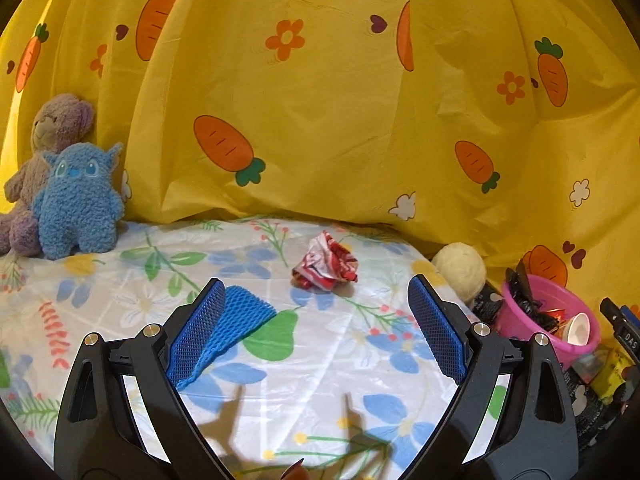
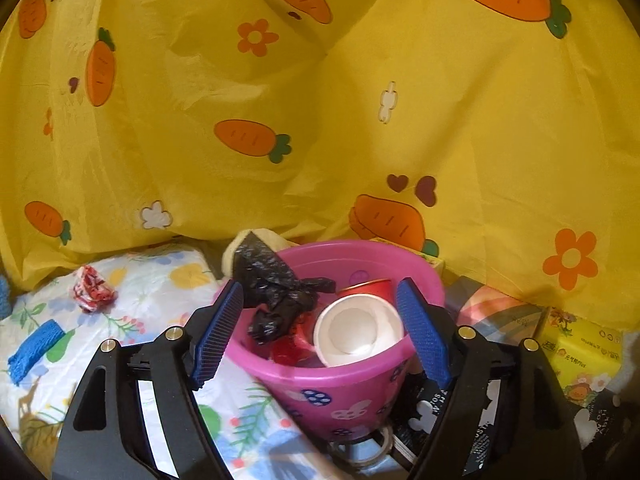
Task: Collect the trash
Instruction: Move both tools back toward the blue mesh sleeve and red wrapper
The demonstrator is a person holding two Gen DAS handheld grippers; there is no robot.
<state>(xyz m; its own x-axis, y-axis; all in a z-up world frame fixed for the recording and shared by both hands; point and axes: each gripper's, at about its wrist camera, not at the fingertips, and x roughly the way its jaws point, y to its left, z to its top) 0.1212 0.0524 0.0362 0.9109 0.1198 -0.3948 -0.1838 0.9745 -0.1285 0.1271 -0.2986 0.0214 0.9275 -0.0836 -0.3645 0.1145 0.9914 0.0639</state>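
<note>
A crumpled red-and-white wrapper [image 1: 326, 267] lies on the floral sheet [image 1: 320, 360], ahead of my open, empty left gripper [image 1: 316, 320]. A blue foam net [image 1: 236, 324] lies flat beside its left finger. The pink bucket [image 2: 340, 384] holds a white paper cup [image 2: 358, 330], a red cup [image 2: 368, 290] and black plastic [image 2: 276, 284]. My right gripper [image 2: 320, 332] is open and empty, its fingers on either side of the bucket's rim. The wrapper [image 2: 94, 288] and net [image 2: 34, 346] also show at left in the right wrist view. The bucket [image 1: 548, 320] shows at right in the left wrist view.
A yellow carrot-print curtain [image 1: 340, 100] hangs behind. A blue plush [image 1: 76, 204] and a purple bear [image 1: 52, 128] sit at far left. A cream ball [image 1: 460, 268] lies next to the bucket. A yellow tissue pack [image 2: 580, 352] lies right of the bucket.
</note>
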